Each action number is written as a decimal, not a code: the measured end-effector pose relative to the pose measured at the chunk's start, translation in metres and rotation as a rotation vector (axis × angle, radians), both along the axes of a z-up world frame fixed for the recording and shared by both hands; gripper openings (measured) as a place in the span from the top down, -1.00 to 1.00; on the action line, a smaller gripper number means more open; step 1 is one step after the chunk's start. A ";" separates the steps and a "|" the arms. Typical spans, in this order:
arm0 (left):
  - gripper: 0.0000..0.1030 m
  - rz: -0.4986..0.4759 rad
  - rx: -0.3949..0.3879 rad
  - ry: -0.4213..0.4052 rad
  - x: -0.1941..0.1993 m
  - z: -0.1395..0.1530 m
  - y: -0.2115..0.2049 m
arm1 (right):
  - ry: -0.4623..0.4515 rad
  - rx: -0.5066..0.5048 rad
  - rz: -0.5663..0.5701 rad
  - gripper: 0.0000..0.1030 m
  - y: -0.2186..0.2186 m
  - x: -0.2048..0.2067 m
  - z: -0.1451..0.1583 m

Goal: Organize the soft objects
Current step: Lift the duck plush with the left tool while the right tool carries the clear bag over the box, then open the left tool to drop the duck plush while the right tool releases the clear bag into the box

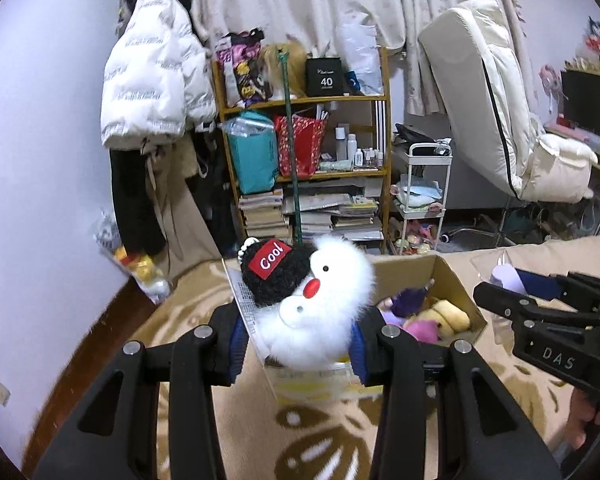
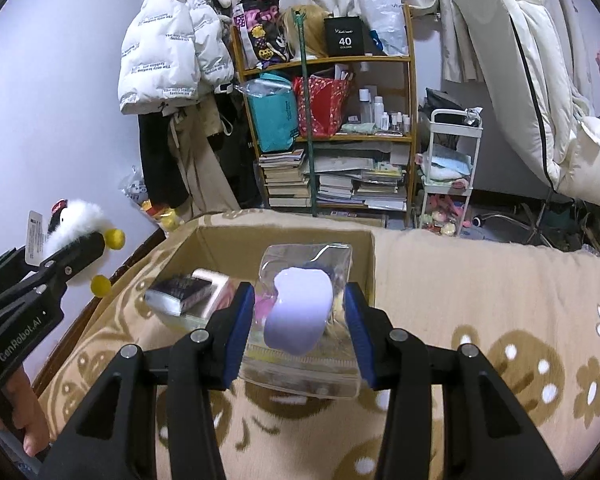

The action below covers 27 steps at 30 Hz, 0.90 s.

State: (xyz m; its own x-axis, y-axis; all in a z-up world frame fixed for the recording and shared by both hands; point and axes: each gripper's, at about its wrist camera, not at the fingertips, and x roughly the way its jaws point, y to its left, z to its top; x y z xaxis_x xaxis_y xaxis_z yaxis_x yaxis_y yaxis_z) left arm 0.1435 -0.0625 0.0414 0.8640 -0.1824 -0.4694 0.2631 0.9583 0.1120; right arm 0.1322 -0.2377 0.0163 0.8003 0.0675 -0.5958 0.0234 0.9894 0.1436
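Note:
My left gripper (image 1: 298, 340) is shut on a white fluffy plush toy (image 1: 320, 320) with a black knit "Cool" cap and red nose, held above the near edge of a cardboard box (image 1: 452, 280). The box holds yellow, pink and purple plush toys (image 1: 432, 316). My right gripper (image 2: 300, 320) is shut on a clear plastic bag with a pale lilac soft toy (image 2: 300, 312), held over the box (image 2: 220, 236). The left gripper and white plush (image 2: 76, 224) show at the left of the right wrist view. The right gripper (image 1: 540, 312) shows at the right of the left wrist view.
The box sits on a beige patterned blanket (image 2: 480, 300). A book-like item (image 2: 184, 292) lies inside the box. Behind stand a cluttered wooden shelf (image 1: 304, 140), hanging coats (image 1: 152, 80), a small white cart (image 1: 424, 188) and a folded white mattress (image 1: 488, 92).

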 end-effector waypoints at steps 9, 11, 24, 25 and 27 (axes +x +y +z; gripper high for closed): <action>0.22 -0.022 0.020 0.013 0.038 -0.014 -0.020 | -0.016 0.030 -0.005 0.05 -0.013 0.036 0.004; 0.22 -0.023 0.023 0.018 0.043 -0.020 -0.022 | -0.009 0.055 -0.016 0.04 -0.017 0.044 0.000; 0.15 -0.053 0.025 0.099 0.061 -0.060 -0.033 | 0.071 0.141 -0.001 -0.01 -0.024 0.072 -0.040; 0.15 -0.054 0.022 0.105 0.061 -0.061 -0.033 | 0.071 0.140 0.001 -0.01 -0.025 0.072 -0.041; -0.10 -0.048 0.024 0.099 0.061 -0.061 -0.031 | 0.083 0.135 0.005 -0.05 -0.025 0.073 -0.042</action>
